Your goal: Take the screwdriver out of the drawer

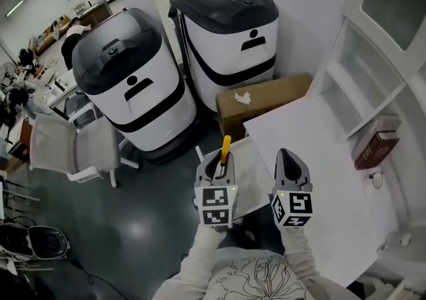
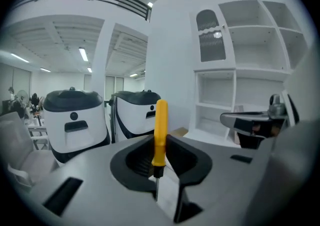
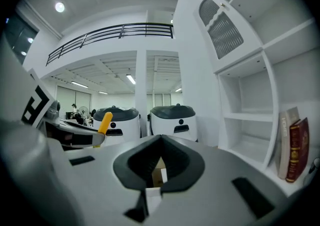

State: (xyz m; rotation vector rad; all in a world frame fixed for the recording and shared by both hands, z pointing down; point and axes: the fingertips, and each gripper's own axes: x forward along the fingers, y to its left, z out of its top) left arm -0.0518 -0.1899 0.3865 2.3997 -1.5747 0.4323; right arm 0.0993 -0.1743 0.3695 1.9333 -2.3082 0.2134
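Observation:
A screwdriver with a yellow handle [image 1: 225,148] stands upright, its thin metal shaft [image 2: 156,186] pinched between the jaws of my left gripper [image 1: 221,164], which is shut on it. In the left gripper view the handle [image 2: 160,132] rises straight above the jaws, held in the air. My right gripper [image 1: 287,156] is level beside it to the right, its jaws together with nothing between them [image 3: 151,182]. A white drawer [image 1: 251,175] stands open below and between the two grippers, under the white desk [image 1: 313,152].
Two big white-and-black machines [image 1: 133,86] [image 1: 229,32] stand ahead on the dark floor, a cardboard box [image 1: 263,98] beside them. A white chair [image 1: 73,149] is at the left. White shelves with books [image 1: 376,140] stand at the right.

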